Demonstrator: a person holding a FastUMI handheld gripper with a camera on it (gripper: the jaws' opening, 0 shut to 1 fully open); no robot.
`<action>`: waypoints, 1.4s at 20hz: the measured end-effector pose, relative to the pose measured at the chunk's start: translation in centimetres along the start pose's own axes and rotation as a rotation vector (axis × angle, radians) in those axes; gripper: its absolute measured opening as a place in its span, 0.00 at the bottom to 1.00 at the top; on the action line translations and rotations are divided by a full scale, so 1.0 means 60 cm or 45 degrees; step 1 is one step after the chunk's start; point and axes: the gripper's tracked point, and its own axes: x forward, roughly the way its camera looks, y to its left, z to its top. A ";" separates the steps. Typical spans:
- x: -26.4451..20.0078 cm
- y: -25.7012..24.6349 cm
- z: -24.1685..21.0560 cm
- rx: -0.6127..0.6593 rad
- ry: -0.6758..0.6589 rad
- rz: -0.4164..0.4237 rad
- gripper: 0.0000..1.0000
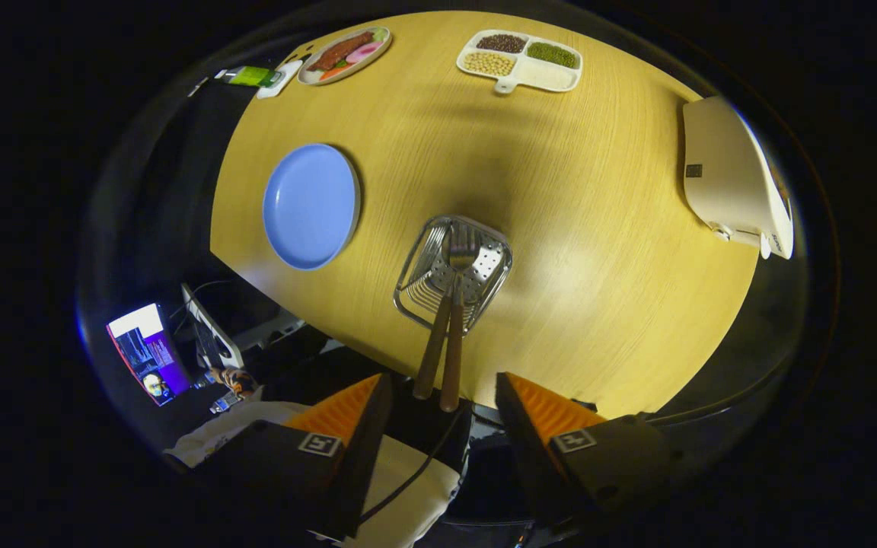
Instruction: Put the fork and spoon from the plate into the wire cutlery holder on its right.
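I look down on a yellow wooden table (575, 198). The wire cutlery holder (454, 270) stands just ahead of my fingers. A fork (460, 320) and a spoon (434, 335) with brown handles stand in it side by side, heads down and handles leaning back toward me. The blue plate (309, 205) lies bare to the left of the holder. My gripper (444, 396) hovers above and behind the holder, open, with the two handle ends in the gap between the fingers but touching neither.
At the table's far side sit a white divided tray (521, 61) of beans and an oval plate of food (346, 53). A white box-like device (735, 179) lies at the right edge. Off the table's left edge are a lit screen (148, 352) and cables.
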 end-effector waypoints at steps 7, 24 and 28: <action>-0.060 0.042 0.000 0.014 -0.368 0.057 0.99; -0.354 0.085 0.010 0.087 -1.580 -0.147 0.99; -0.456 0.064 -0.029 0.057 -1.870 -0.317 0.99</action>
